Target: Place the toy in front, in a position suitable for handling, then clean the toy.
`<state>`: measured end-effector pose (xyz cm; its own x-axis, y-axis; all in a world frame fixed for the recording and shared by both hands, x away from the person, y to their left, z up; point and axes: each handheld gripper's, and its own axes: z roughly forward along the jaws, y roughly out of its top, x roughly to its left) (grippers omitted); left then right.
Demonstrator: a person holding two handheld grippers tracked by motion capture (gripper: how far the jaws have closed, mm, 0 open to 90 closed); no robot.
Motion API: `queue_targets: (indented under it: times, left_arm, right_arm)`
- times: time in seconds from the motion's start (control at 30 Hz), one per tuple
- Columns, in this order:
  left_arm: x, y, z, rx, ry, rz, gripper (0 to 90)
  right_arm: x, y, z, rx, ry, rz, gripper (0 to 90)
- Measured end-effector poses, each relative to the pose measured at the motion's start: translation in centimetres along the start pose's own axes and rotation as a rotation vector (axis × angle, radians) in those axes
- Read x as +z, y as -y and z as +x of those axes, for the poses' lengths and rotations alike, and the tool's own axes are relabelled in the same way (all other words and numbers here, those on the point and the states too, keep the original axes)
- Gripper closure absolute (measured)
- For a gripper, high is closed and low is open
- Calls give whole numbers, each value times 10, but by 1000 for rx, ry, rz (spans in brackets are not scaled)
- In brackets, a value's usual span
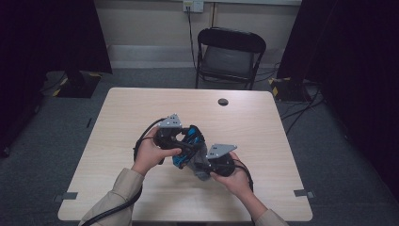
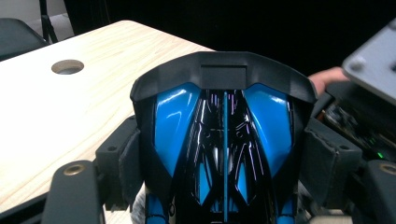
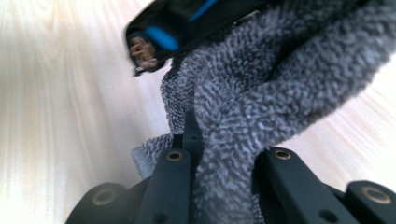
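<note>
A light wooden table (image 1: 263, 122) with a round cable hole (image 1: 223, 101) is standing on grey carpet (image 1: 329, 155). A black folding chair (image 1: 229, 56) is sitting beyond its far edge, before a cream wall (image 1: 150, 23). Dark curtains (image 1: 357, 56) are hanging at both sides. Cables (image 1: 301, 110) are trailing across the floor at right.

Glossy plastic toy (image 2: 224, 140), seemingly terry cloth (image 3: 261, 93)
</note>
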<state>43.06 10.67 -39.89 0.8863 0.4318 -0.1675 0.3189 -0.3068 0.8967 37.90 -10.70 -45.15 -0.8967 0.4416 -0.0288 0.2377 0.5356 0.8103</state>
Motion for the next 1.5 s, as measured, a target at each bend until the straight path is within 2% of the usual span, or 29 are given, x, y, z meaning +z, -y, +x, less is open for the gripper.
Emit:
queue_targets:
  times: [0.17,0.33,0.53,0.6,0.67,0.8,0.87,0.97,1.13,1.3,1.33,1.43,1.5]
  left_arm:
    - [-1,-2,2,-2,-15,-13,255]
    - [-5,-2,2,-11,-21,-20,255]
    - [-8,-6,2,-12,-26,-26,255]
    - [-10,-7,1,-6,-28,-28,255]
    - [-10,-7,1,-3,-26,-28,255]
    - [-10,-6,-2,-2,-15,-24,255]
    - [-9,-5,-3,-2,-12,-23,255]
    - [-7,-4,-4,-5,-11,-25,255]
    - [-4,-4,-5,-3,-6,-23,255]
    - [-3,-6,-6,-5,-5,-24,255]
    - [-3,-6,-6,-6,-4,-25,255]
    - [-3,-7,-5,-4,-7,-25,255]
    - [-3,-8,-5,-11,-4,-29,255]
  right_arm:
    - [4,0,6,-24,-29,27,779]
    - [7,3,13,-68,-67,62,778]
    - [6,4,14,-102,-66,113,778]
    - [2,6,9,-89,-44,114,778]
    - [-5,7,0,-41,-17,86,778]
    - [-20,6,-19,32,74,37,778]
    - [-24,4,-26,47,105,12,778]
    - [-25,-3,-30,47,120,-18,778]
    - [-14,-13,-19,8,89,-20,778]
    - [-2,-12,-7,-24,34,6,778]
    - [2,-10,-3,-45,9,26,778]
    - [7,-6,9,-109,-24,94,778]
    - [7,-3,15,-131,-42,119,778]
